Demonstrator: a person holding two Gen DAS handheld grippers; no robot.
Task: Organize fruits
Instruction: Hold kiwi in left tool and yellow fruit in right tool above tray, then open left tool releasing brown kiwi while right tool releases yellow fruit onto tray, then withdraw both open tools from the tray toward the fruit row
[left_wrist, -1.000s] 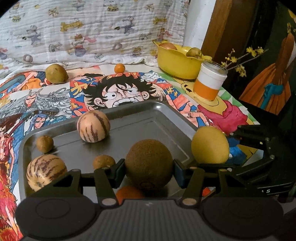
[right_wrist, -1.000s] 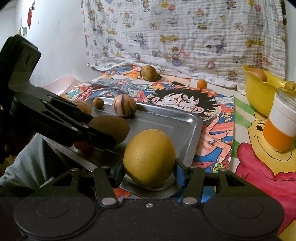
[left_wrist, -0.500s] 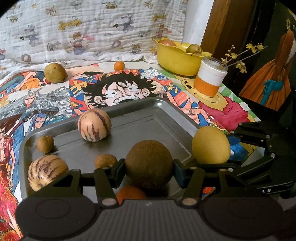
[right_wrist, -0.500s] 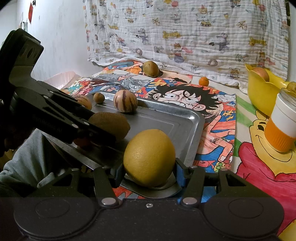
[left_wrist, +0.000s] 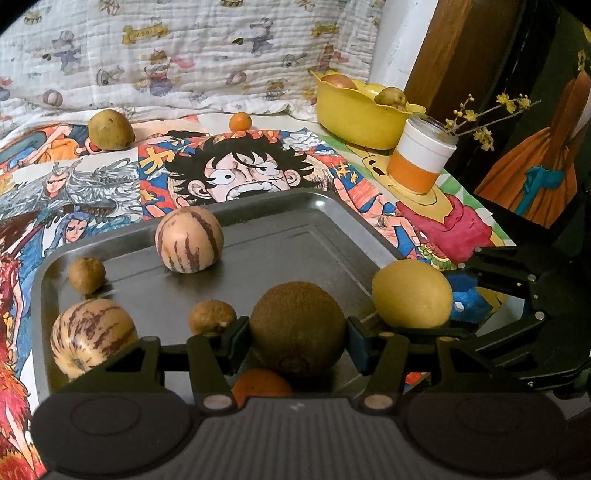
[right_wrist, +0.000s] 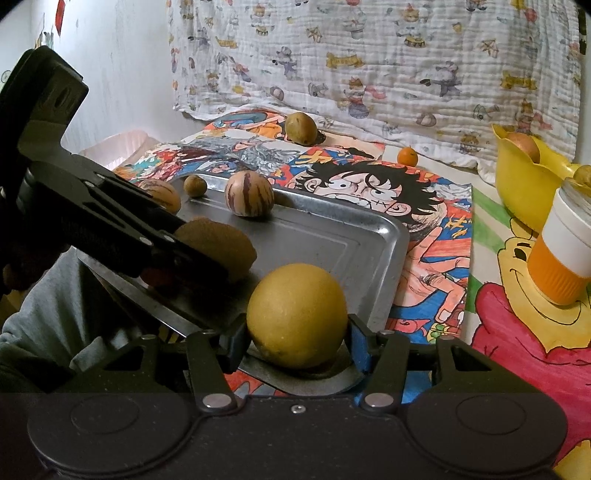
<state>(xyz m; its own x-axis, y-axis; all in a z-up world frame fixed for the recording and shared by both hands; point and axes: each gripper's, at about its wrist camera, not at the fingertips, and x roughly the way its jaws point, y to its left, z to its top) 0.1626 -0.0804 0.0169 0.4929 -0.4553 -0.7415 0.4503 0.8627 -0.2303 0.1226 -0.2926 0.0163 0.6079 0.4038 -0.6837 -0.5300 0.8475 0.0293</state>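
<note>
My left gripper (left_wrist: 297, 332) is shut on a brown kiwi (left_wrist: 297, 326) over the near part of the metal tray (left_wrist: 295, 229). My right gripper (right_wrist: 297, 334) is shut on a yellow round fruit (right_wrist: 297, 314) at the tray's near right corner (right_wrist: 391, 236); that fruit also shows in the left wrist view (left_wrist: 412, 293). On the tray lie two striped melons (left_wrist: 188, 243) (left_wrist: 90, 338), two small brown fruits (left_wrist: 86, 275) (left_wrist: 211, 316) and an orange (left_wrist: 262, 384) under the kiwi.
A green-brown fruit (left_wrist: 110, 129) and a small orange (left_wrist: 240, 122) lie on the cartoon cloth beyond the tray. A yellow bowl (left_wrist: 354, 110) with fruit and an orange-and-white cup (left_wrist: 421, 158) stand at the back right. A pink basket (right_wrist: 118, 147) stands left.
Both grippers have shifted slightly, still holding their fruits; the tray and its fruits look the same.
</note>
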